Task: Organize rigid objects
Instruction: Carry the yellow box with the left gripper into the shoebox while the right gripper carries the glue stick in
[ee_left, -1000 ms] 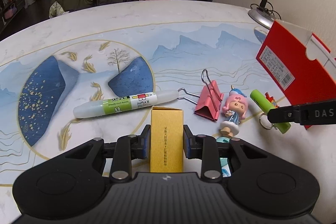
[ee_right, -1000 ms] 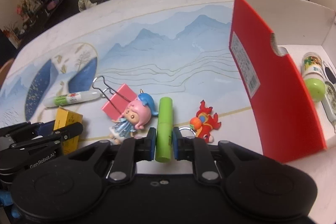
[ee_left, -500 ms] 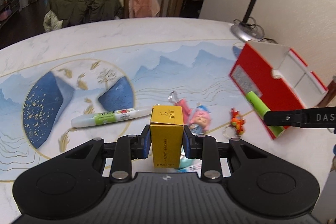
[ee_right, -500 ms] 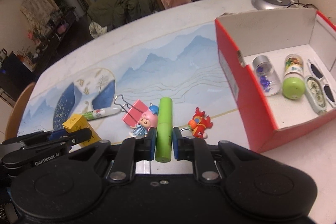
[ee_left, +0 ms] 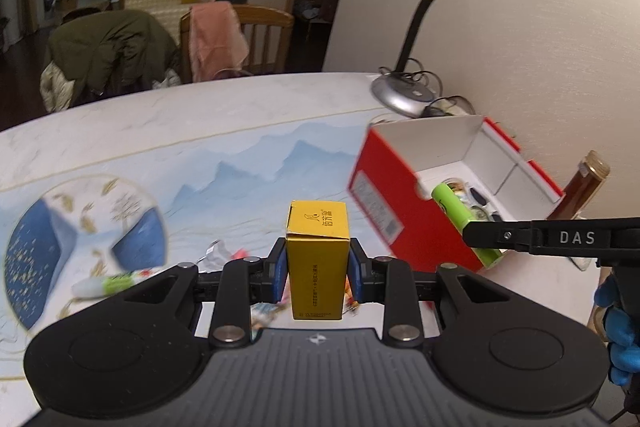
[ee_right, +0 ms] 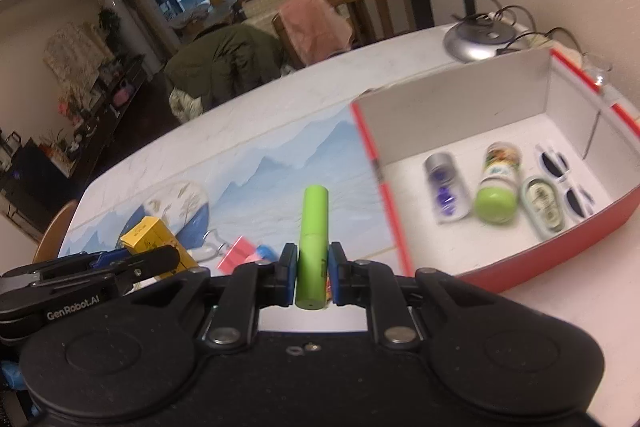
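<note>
Both grippers have risen off the table and swung toward the red box (ee_right: 532, 275) since the earlier frames. Left gripper (ee_left: 316, 267) clamps a yellow carton (ee_left: 317, 259) upright between its pads, held above the table (ee_left: 160, 131). Right gripper (ee_right: 313, 275) pinches a green tube (ee_right: 313, 247), carried in the air near the box's left wall. Inside the box lie a silver vial (ee_right: 446, 189), a green-capped jar (ee_right: 498, 189), a tin (ee_right: 544, 205) and sunglasses (ee_right: 566, 183). On the table sit a marker (ee_left: 108, 285) and a pink clip (ee_right: 236, 259). A lamp (ee_left: 420, 27) stands behind the box.
</note>
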